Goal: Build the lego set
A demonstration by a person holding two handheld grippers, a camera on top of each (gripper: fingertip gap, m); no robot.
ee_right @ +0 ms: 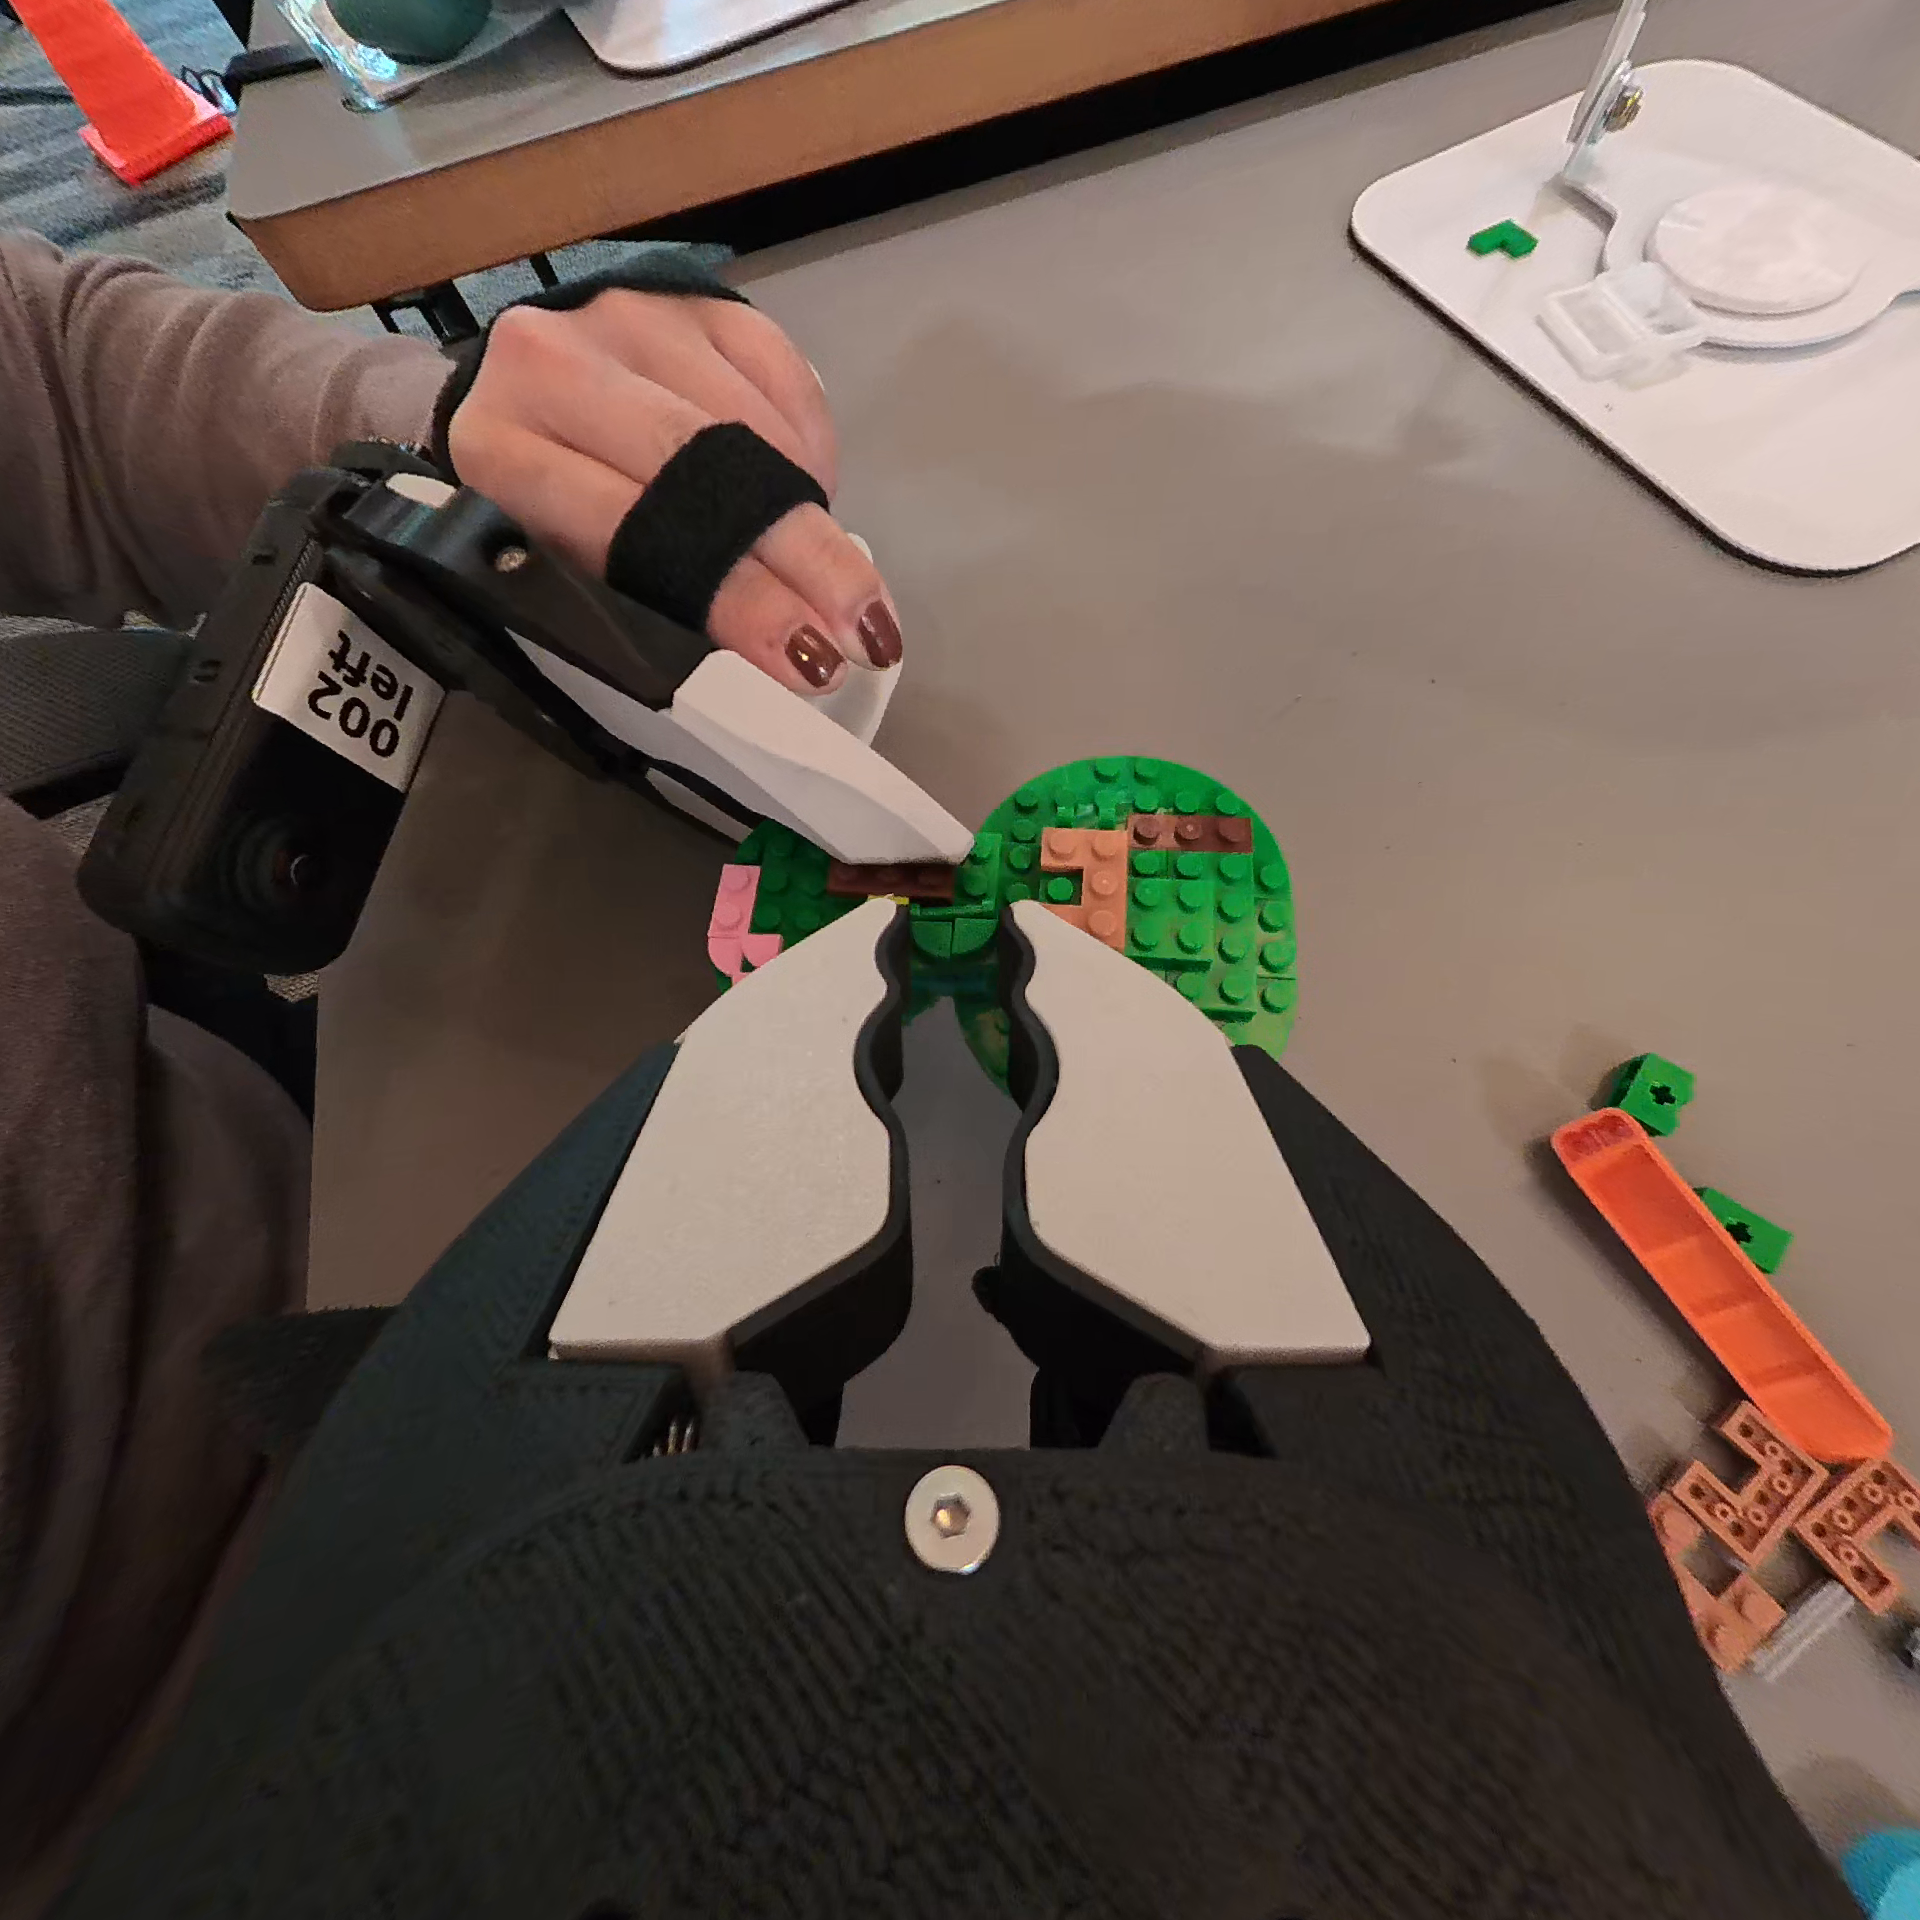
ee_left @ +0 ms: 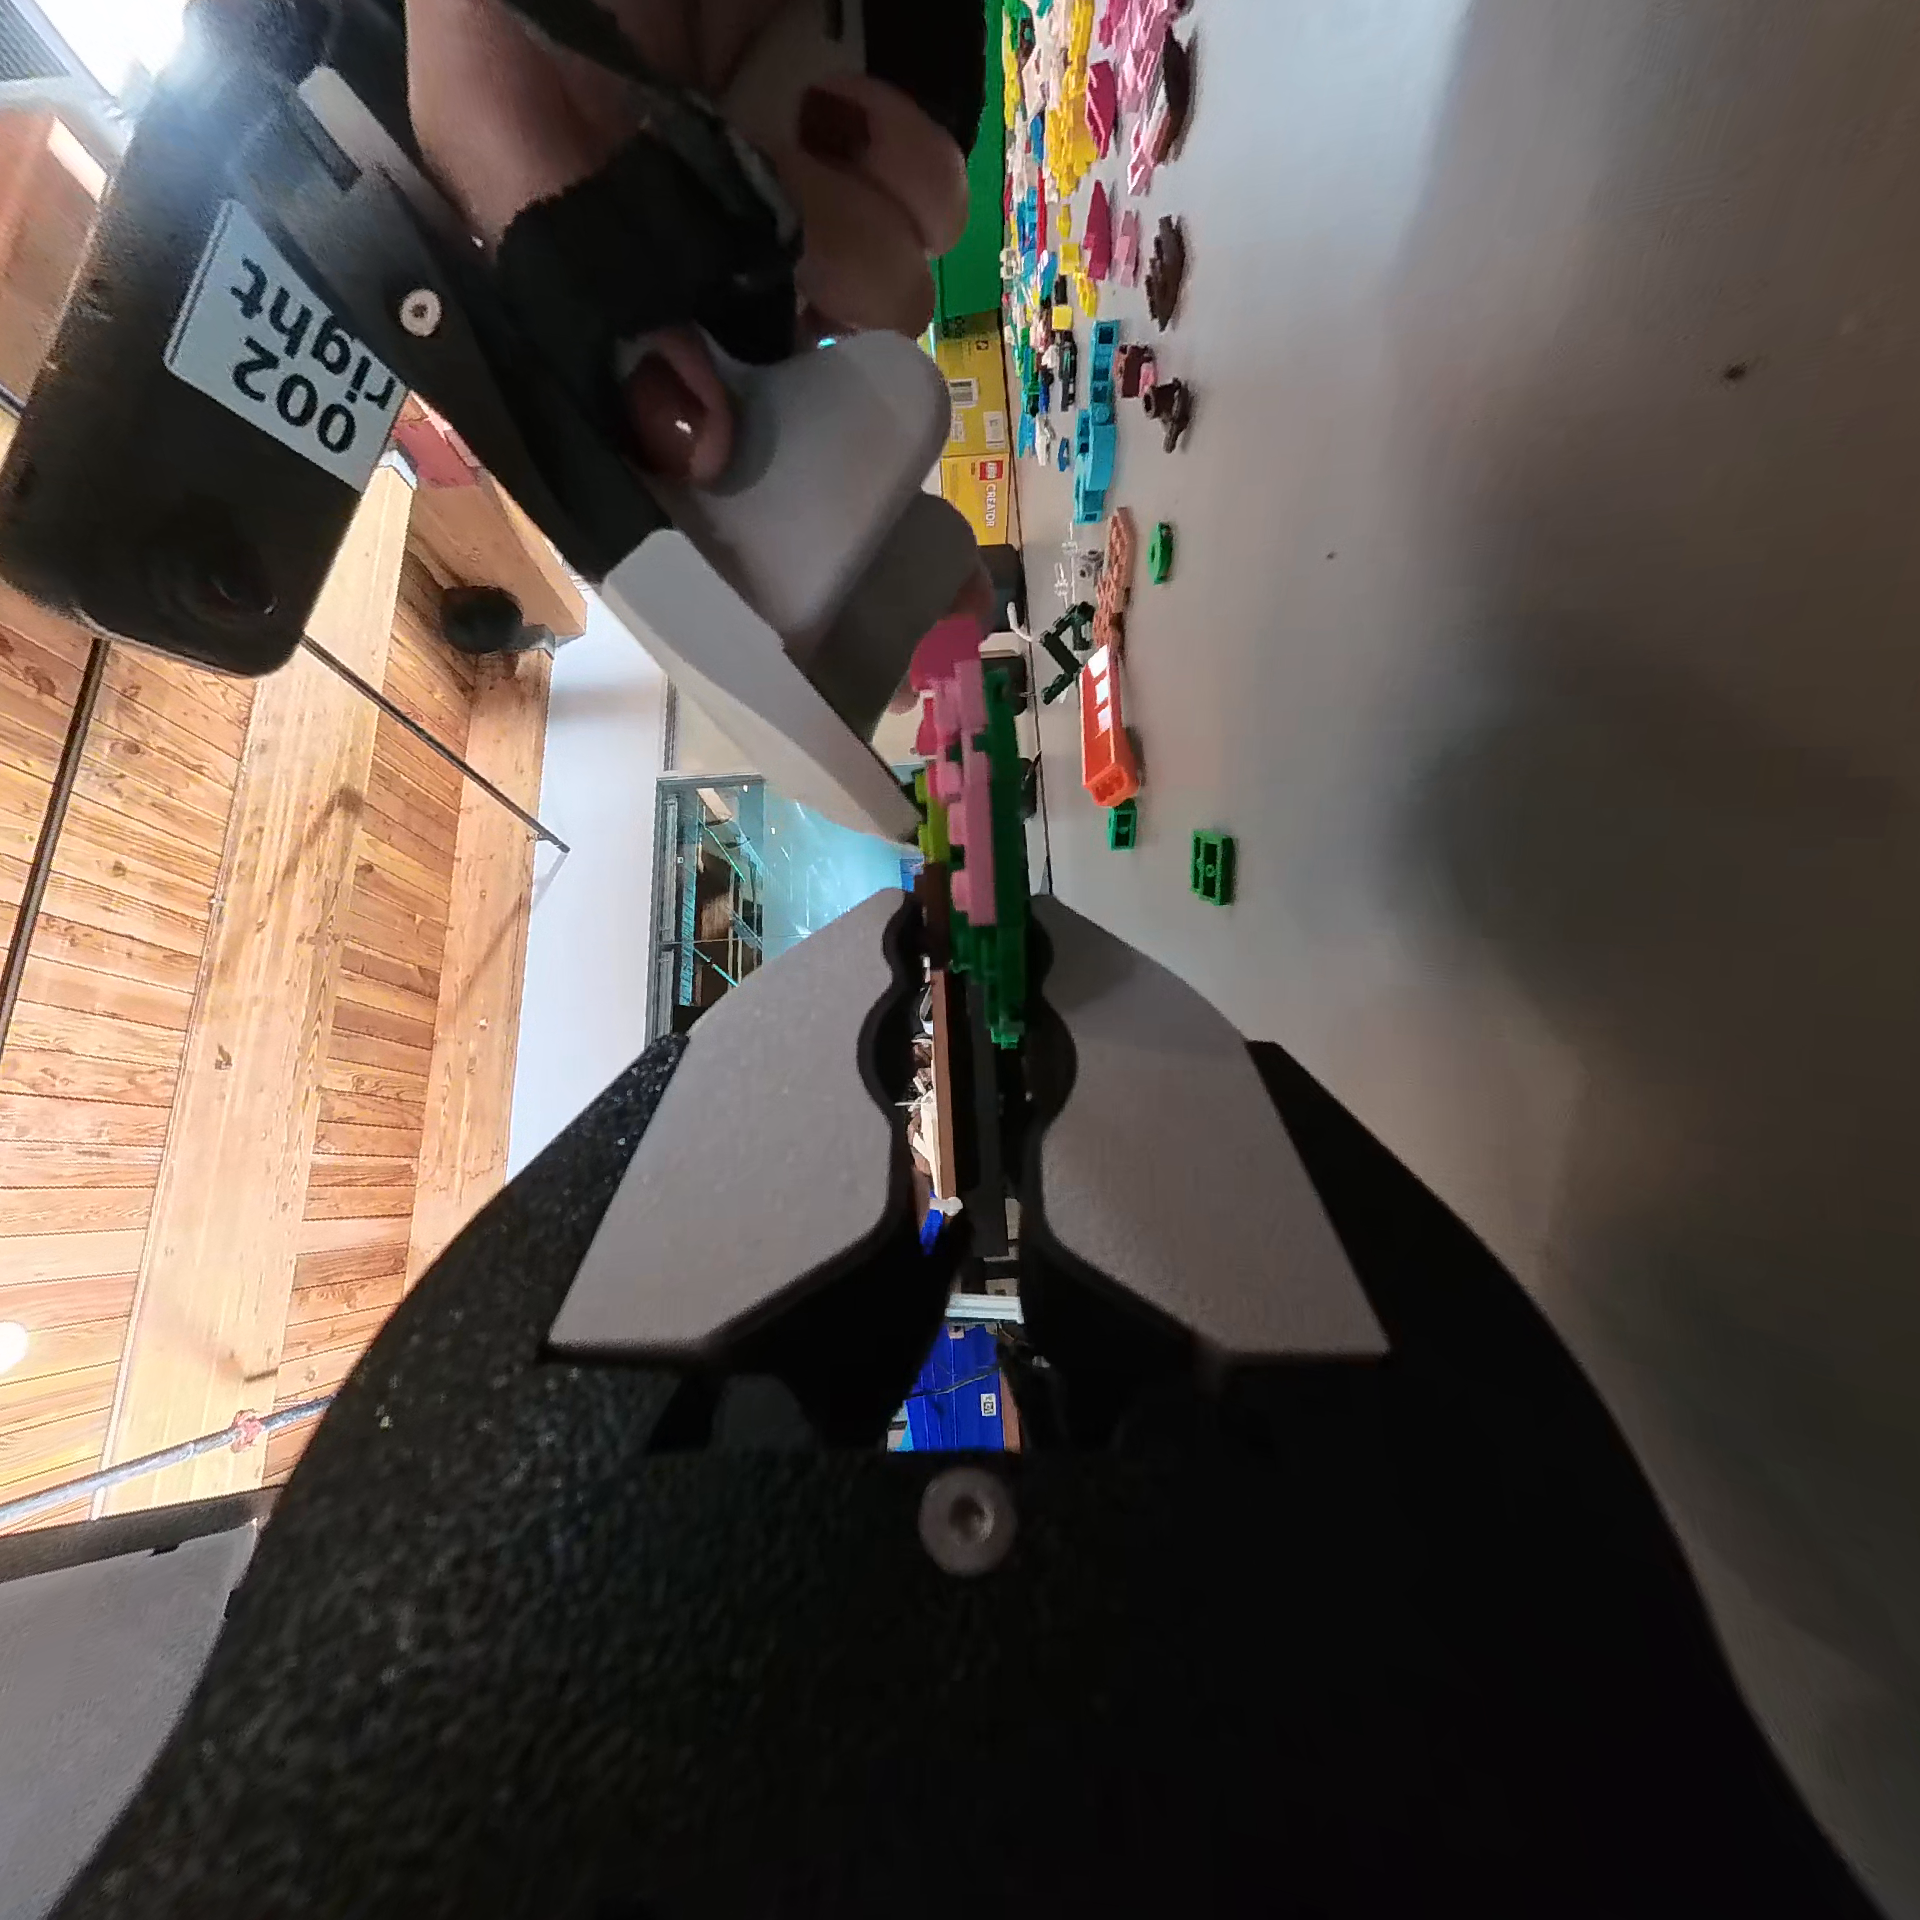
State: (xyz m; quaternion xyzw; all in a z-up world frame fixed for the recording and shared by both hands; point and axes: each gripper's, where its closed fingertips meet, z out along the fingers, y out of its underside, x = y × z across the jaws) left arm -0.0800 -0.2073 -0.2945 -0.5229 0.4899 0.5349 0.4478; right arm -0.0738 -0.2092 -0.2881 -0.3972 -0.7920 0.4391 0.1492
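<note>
The round green Lego build [ee_right: 1195, 914], with tan, brown and pink pieces on top, hangs just above the grey table. My left gripper [ee_left: 971, 925] is shut on its edge, one finger on the dark brown plate [ee_right: 894, 878]. In the left wrist view the build [ee_left: 1003, 935] shows edge-on. My right gripper [ee_right: 953, 914] comes in from the near side, its jaws closed against a small rounded green piece [ee_right: 951, 930] on the build. The right gripper's fingers [ee_left: 821, 727] touch the build's top in the left wrist view.
An orange brick separator [ee_right: 1714, 1299], small green bricks [ee_right: 1652, 1101] and tan pieces [ee_right: 1756, 1496] lie to the right. A white pad with a stand [ee_right: 1662, 416] sits at the back right. Several sorted loose bricks [ee_left: 1081, 208] and a yellow box [ee_left: 977, 436] lie farther off. From either gripper's tips it is about 15 cm to the orange brick separator [ee_right: 1714, 1299].
</note>
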